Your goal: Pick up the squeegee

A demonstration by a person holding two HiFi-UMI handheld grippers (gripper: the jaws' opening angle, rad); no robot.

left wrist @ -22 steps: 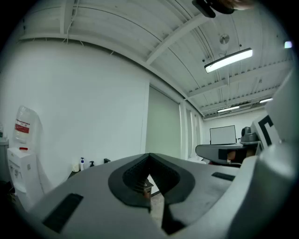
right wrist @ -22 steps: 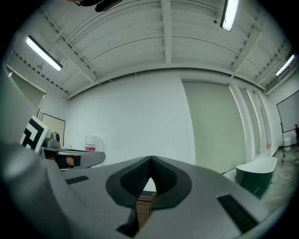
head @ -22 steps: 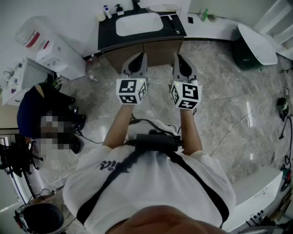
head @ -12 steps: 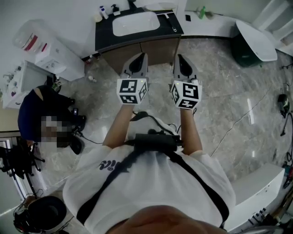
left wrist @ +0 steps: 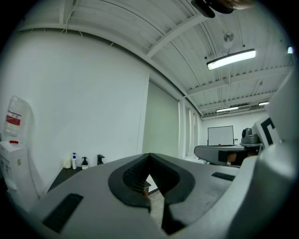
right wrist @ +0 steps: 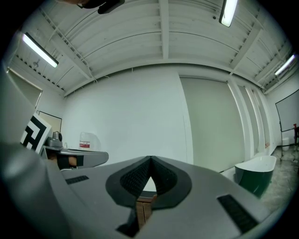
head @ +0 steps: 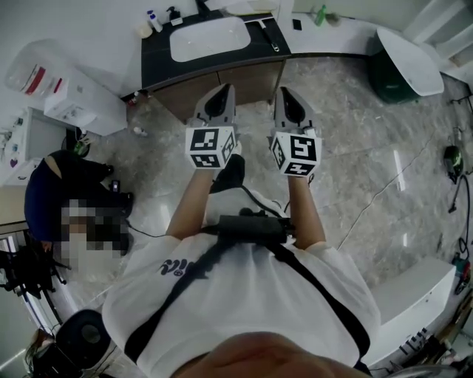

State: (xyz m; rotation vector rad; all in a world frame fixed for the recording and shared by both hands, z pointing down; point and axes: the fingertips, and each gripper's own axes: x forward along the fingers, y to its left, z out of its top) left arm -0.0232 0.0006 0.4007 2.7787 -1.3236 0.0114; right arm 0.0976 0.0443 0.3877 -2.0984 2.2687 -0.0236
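A slim dark tool (head: 267,35), possibly the squeegee, lies on the black counter just right of the white basin (head: 208,38); it is too small to be sure. Both grippers are held level, side by side, in front of the person's chest and point at the vanity. The left gripper (head: 222,91) is shut, its tips meeting with nothing between them (left wrist: 149,155). The right gripper (head: 285,95) is shut and empty too (right wrist: 150,159). Both are well short of the counter, over the marble floor.
The wooden vanity (head: 244,80) stands against the far wall with bottles (head: 155,18) at its left end. A water dispenser (head: 70,96) and a seated person (head: 55,196) are on the left. A green tub (head: 399,70) is at the right, a white bench (head: 414,310) at lower right.
The person has stepped forward: a dark shoe now shows between the arms, and the vanity has slid up and left in the head view. Both grippers stay shut and level.
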